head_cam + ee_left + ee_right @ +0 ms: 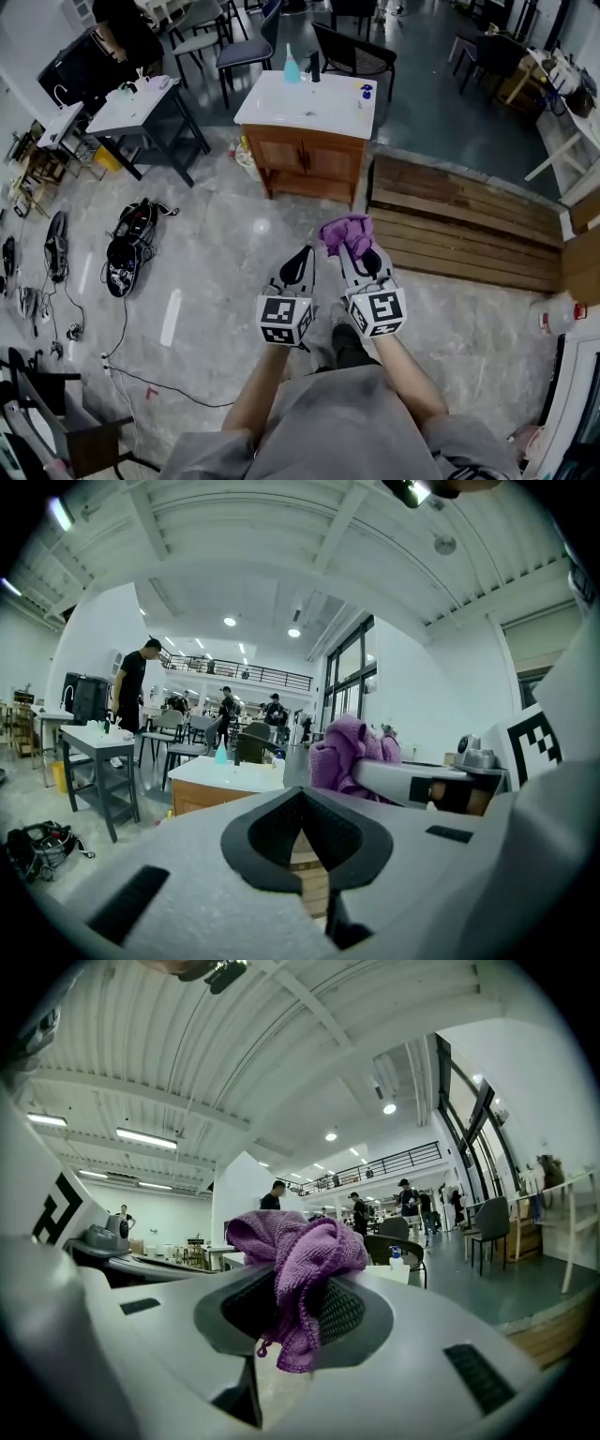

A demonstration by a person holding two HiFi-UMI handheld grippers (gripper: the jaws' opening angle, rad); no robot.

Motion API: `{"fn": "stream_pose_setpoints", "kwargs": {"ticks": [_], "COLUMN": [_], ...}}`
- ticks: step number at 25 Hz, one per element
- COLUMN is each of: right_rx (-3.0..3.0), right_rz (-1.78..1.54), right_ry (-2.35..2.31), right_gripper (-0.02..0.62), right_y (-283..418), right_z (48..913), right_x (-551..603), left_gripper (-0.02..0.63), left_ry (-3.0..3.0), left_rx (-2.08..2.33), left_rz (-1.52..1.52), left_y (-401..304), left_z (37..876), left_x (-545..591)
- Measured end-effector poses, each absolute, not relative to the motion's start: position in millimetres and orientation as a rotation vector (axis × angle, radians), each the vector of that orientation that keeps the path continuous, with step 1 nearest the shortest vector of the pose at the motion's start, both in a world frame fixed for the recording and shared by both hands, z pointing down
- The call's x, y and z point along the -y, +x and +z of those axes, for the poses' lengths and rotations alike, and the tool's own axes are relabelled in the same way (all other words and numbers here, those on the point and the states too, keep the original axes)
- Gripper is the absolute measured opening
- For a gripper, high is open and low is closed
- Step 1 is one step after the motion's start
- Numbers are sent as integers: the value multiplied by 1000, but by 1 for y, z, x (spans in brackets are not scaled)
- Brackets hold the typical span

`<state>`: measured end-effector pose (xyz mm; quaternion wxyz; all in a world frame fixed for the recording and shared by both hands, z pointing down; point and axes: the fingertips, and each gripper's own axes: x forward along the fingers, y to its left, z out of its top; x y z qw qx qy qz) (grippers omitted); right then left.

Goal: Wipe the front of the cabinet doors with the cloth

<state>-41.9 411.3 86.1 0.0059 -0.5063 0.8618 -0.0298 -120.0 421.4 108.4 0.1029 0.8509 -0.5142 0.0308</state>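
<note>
Right hand-held gripper [296,1309] is clamped on the purple cloth [302,1246]. Left hand-held gripper [302,844] is closed and empty. Both are well apart from the wooden cabinet [281,173]. Likely step: approach. Next move: bring the cloth flat against the cabinet doors [306,156].

Open floor [239,239] before cabinet doors [309,157], wooden platform [459,225] just right, black bag [127,251] lying left.

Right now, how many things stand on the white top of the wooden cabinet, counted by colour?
Teal bottle: 1
Dark container: 1
Small blue-capped bottle: 1
Total: 3
</note>
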Motion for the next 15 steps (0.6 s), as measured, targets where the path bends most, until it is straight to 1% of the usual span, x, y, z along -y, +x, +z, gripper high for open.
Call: {"fn": "stream_pose_setpoints", "kwargs": {"ticks": [15], "right_rx": [-2714], "right_rz": [-187], "right_ry": [-1568], "right_gripper": [95], "right_y": [-16], "right_z": [112], "right_x": [-273], "left_gripper": [8], "left_ry": [2470], "left_rx": [1499], "left_rz": [150], "left_y": [-90], "left_z": [132], "left_x": [-291]}}
